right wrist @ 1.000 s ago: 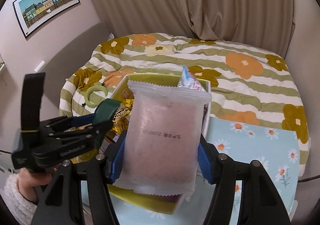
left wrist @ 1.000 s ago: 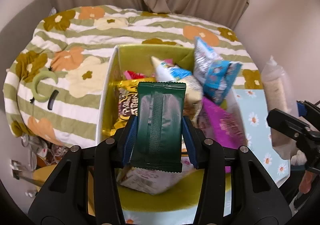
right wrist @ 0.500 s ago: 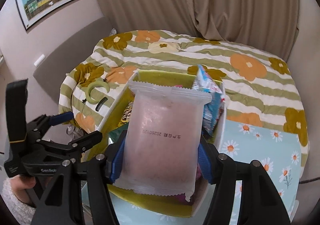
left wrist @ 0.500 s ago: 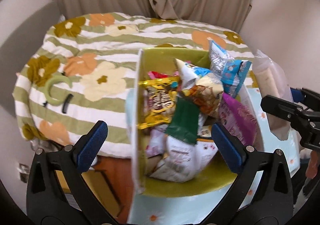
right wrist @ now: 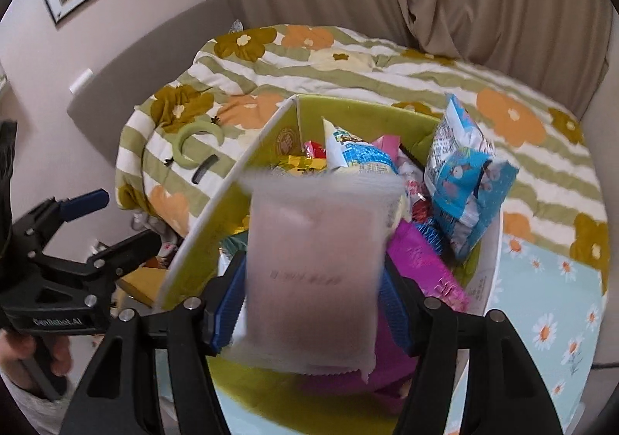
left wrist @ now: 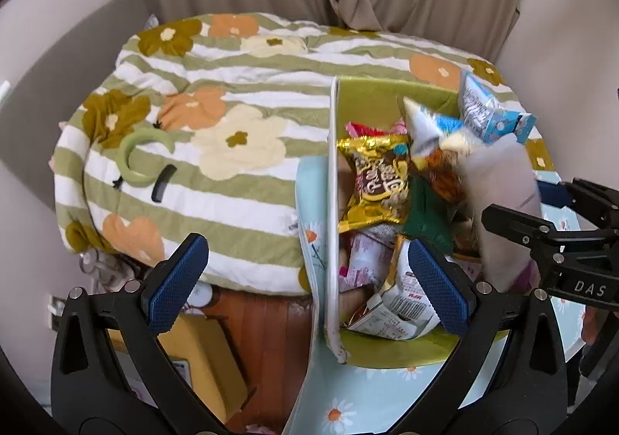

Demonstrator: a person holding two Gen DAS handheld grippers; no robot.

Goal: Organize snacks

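Note:
A white box with a green inside holds several snack packets: a gold one, a dark green one, a blue and white bag, a magenta one. My left gripper is open and empty, straddling the box's left wall. My right gripper is shut on a frosted pale pink packet, blurred with motion, held over the box. That packet also shows in the left wrist view.
The box stands on a light blue daisy cloth beside a bed with a green-striped flower quilt. A green ring and a black clip lie on the quilt. Curtains hang behind. Floor clutter lies below the table's left edge.
My left gripper let go of the dark green packet, which now lies in the box, and opened and drew left. My right gripper moved the pink packet down over the box.

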